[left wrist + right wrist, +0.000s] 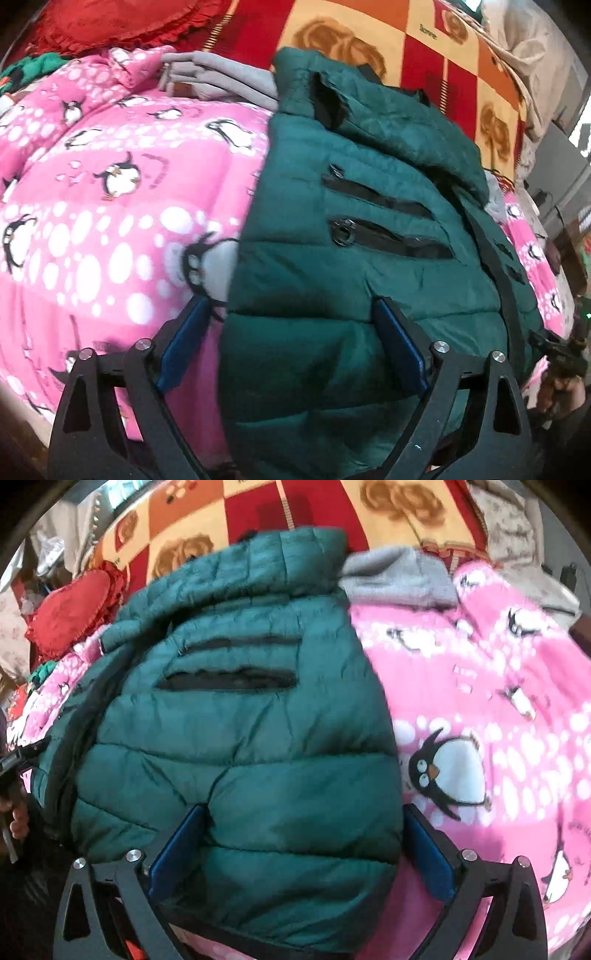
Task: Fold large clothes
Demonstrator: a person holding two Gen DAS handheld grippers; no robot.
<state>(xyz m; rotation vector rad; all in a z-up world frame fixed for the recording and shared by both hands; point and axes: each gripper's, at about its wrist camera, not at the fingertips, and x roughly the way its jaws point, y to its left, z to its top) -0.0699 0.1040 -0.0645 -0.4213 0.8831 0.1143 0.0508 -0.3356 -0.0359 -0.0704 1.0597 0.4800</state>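
Jacket (369,229), a dark green padded one, lay partly folded on the pink penguin blanket (110,206) that covered the bed, its zip pockets facing up and its near hem towards both cameras. Folded grey clothes (218,83) sat beyond it, towards the blanket's far edge, with a red cushion (110,22) further back.

On the left, the left gripper (291,332) stood with its fingers wide, one blue pad over the blanket and the other over the padding, so that it straddled the jacket's left edge near the hem. No pad appeared to press on cloth.

On the right, the right gripper (306,834) was likewise spread wide across the hem, near the jacket's right edge; it seemed to grip nothing.

The step in hand was probably taking the hem for the next fold. Doing it well would call for both pairs of fingers to pinch all layers evenly, then lift together, since slippery quilting could slide out.
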